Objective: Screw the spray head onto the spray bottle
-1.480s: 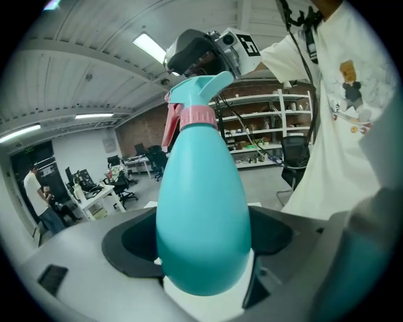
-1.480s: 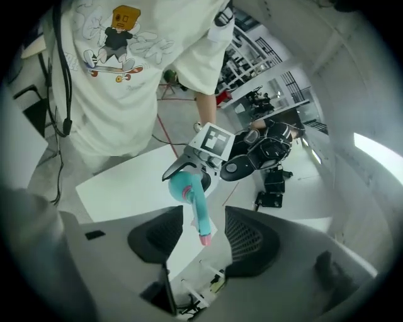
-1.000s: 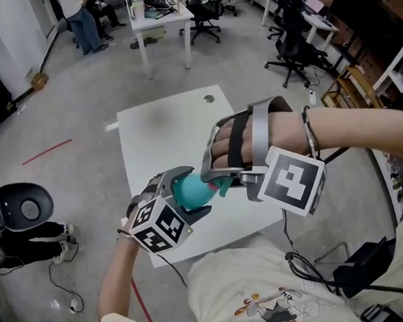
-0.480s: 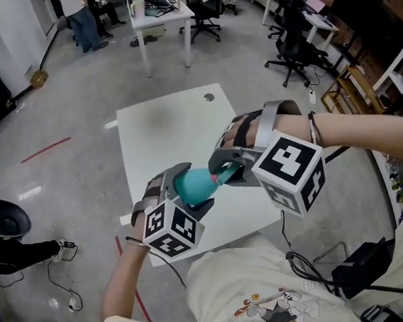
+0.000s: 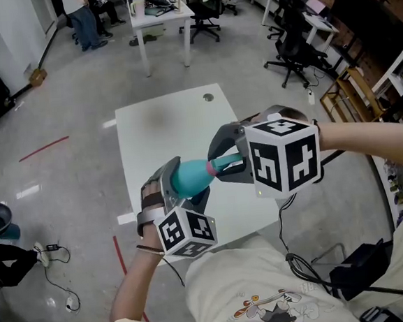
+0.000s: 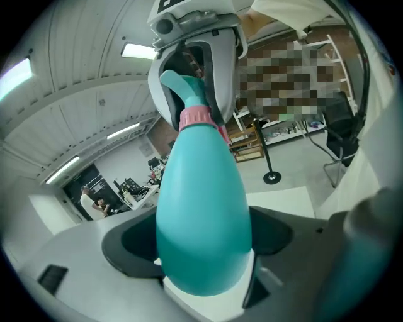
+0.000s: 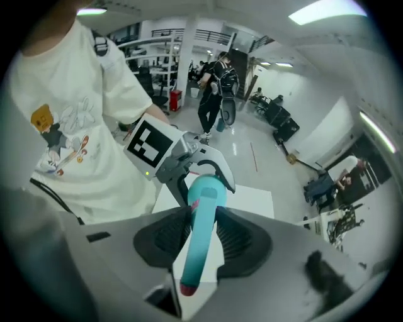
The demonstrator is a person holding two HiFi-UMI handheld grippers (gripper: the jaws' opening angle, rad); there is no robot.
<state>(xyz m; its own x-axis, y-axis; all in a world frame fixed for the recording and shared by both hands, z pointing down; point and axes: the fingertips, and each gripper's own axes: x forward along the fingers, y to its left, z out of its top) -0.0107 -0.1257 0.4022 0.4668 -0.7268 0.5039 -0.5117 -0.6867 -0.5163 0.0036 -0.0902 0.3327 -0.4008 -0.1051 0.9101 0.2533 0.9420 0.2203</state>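
I have the left claw clamped on the body of the teal spray bottle, whose neck points away into the right claw, its jaws having just been closing and now pinching the spray head at that neck, with the white bench beyond both.

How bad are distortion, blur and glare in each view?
Head view: sharp, evenly lit, mild wide-angle bend at the edges, soft sheen on the floor. Left gripper view: strong fisheye, dark corners, spray bottle looms large, ceiling strip light blown out. Right gripper view: fisheye with round vignette, near foreground soft, spray head fairly clear.
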